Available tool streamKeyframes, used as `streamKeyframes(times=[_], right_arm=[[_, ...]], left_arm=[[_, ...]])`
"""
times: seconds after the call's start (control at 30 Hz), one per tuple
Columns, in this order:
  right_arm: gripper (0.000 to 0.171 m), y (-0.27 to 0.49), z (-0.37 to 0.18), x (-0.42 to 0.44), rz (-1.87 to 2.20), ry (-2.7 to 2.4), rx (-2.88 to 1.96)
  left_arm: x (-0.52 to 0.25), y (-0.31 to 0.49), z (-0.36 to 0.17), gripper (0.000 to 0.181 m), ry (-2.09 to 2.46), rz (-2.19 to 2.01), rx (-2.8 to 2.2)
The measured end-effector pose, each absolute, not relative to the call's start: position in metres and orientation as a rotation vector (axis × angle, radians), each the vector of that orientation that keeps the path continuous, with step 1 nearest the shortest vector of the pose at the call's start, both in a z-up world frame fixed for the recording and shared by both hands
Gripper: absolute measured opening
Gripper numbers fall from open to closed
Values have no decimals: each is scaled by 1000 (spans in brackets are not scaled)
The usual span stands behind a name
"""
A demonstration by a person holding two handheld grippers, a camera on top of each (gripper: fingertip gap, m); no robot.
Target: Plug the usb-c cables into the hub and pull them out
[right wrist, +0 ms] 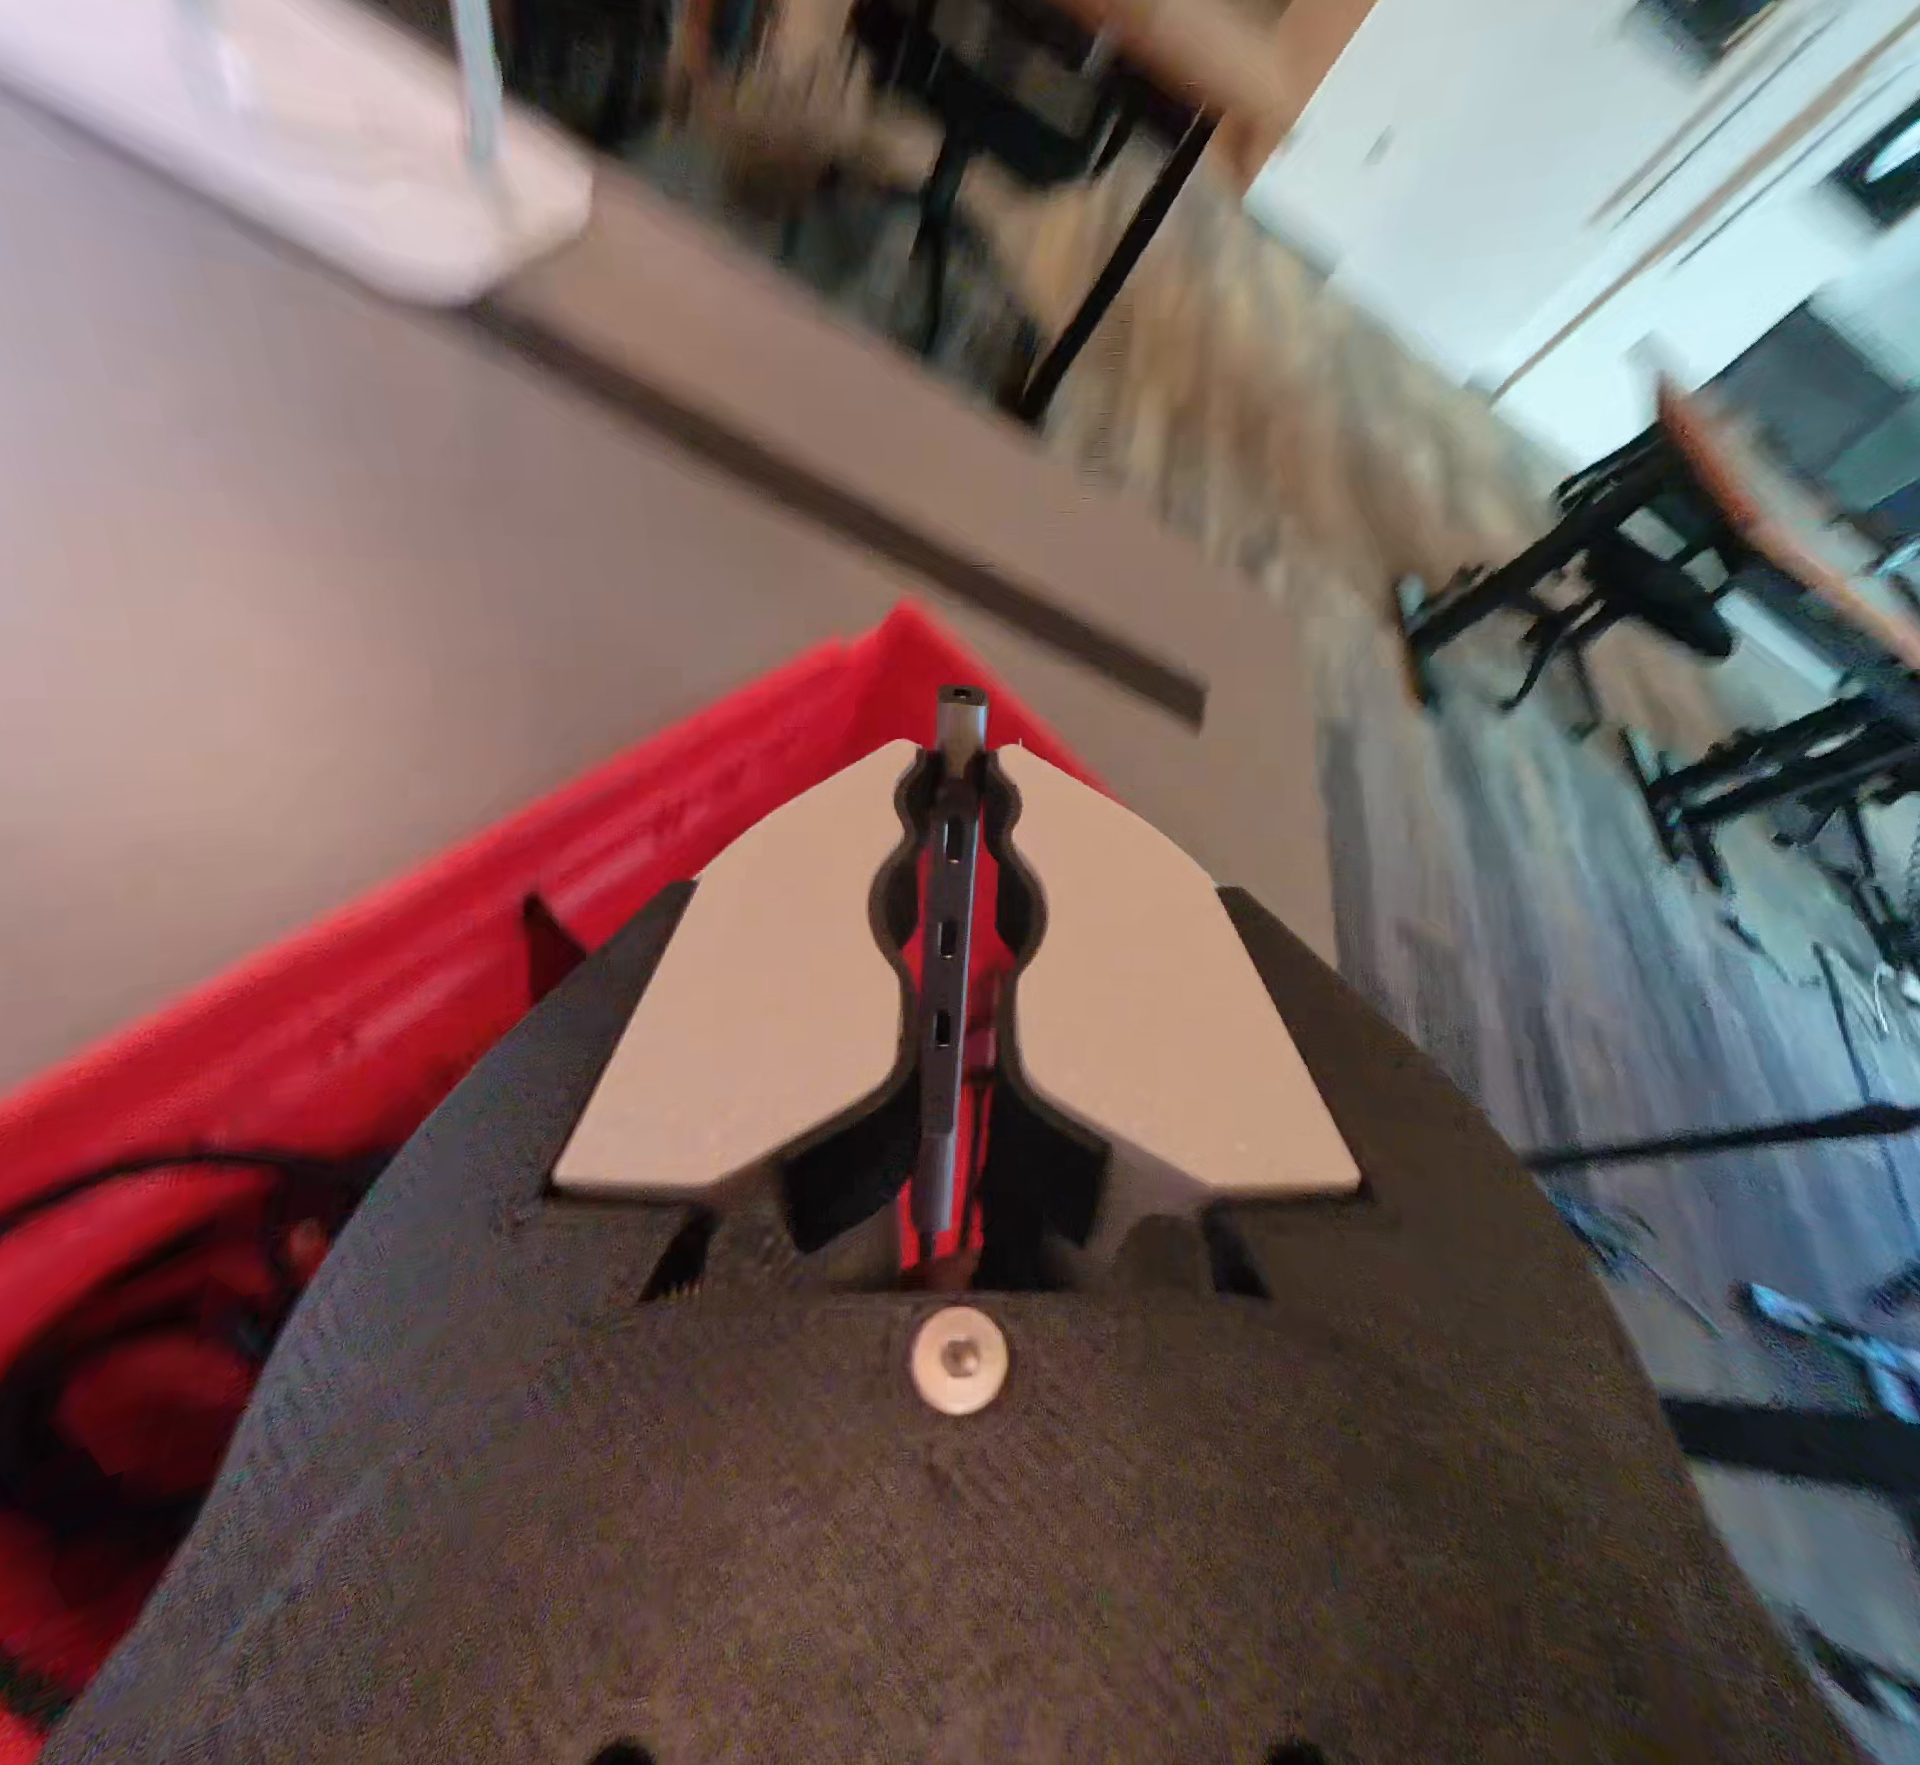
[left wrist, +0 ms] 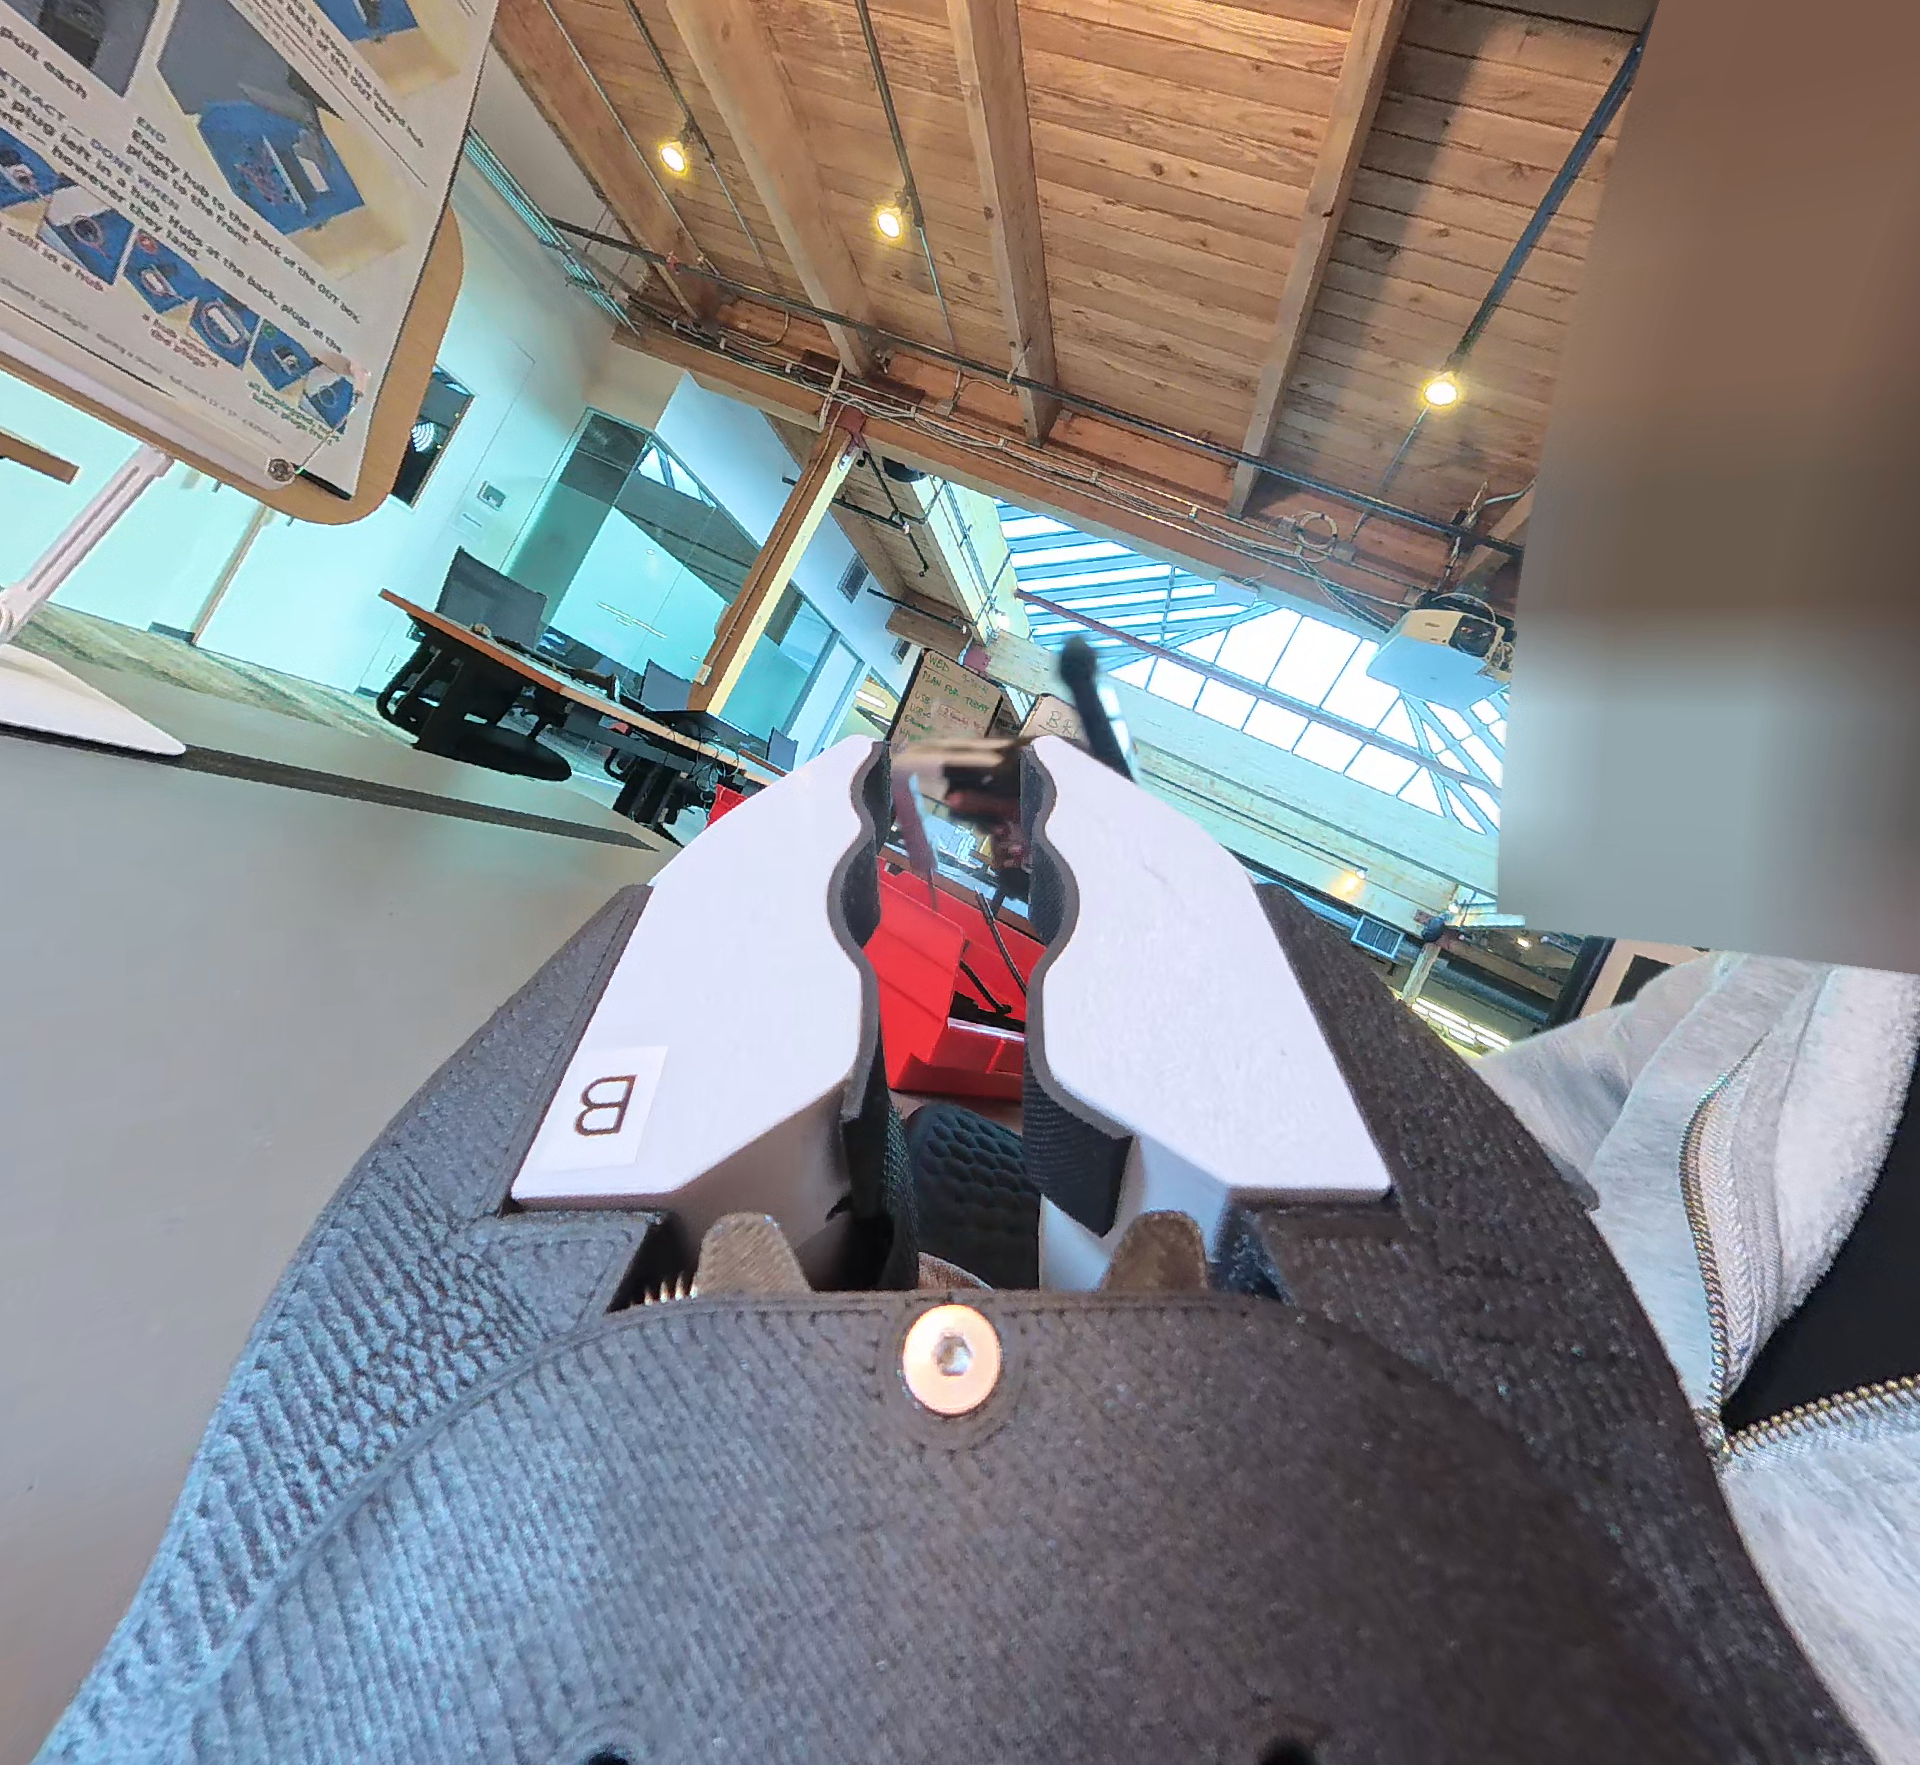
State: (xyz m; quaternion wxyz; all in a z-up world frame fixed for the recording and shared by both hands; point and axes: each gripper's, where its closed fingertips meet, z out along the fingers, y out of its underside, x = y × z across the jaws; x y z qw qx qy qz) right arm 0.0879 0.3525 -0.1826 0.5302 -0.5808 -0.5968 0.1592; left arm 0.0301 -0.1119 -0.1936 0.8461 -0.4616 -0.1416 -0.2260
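Observation:
In the left wrist view, my left gripper (left wrist: 954,765) is shut on a small USB-C plug (left wrist: 951,761) pinched at its white fingertips. The plug's black cable (left wrist: 1091,702) sticks up and to the right past the tips. The gripper is tilted up toward the ceiling. In the right wrist view, my right gripper (right wrist: 956,759) is shut on a slim grey hub (right wrist: 951,936). The hub lies lengthwise between the fingers, its edge with several small ports faces the camera, and its end pokes out past the tips. The view is motion-blurred.
A red bin (right wrist: 312,1019) with dark cables sits on the grey table (right wrist: 260,520); it also shows behind the left fingers (left wrist: 925,946). An instruction board on a white stand (left wrist: 208,157) stands at the back left. A person's grey zipped jacket (left wrist: 1714,1144) is at the right. Some 45 centimetres of space lies between my two pairs of fingers.

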Motion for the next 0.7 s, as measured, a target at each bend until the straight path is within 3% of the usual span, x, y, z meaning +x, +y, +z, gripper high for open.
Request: streamKeyframes(times=[0.13, 0.3, 0.5, 0.7], right_arm=[[23, 377, -245, 90, 36, -1688, -1582], [51, 378, -277, 87, 73, -1720, -1845], [78, 364, -191, 74, 313, -1369, -1621], [107, 273, -102, 98, 712, -1074, -1215]], left_arm=[[32, -113, -195, 24, -299, -475, -976], [34, -113, -195, 25, -295, -474, -985], [35, -112, -196, 25, -287, -473, -993], [39, -110, -195, 27, -260, -456, -1006]])
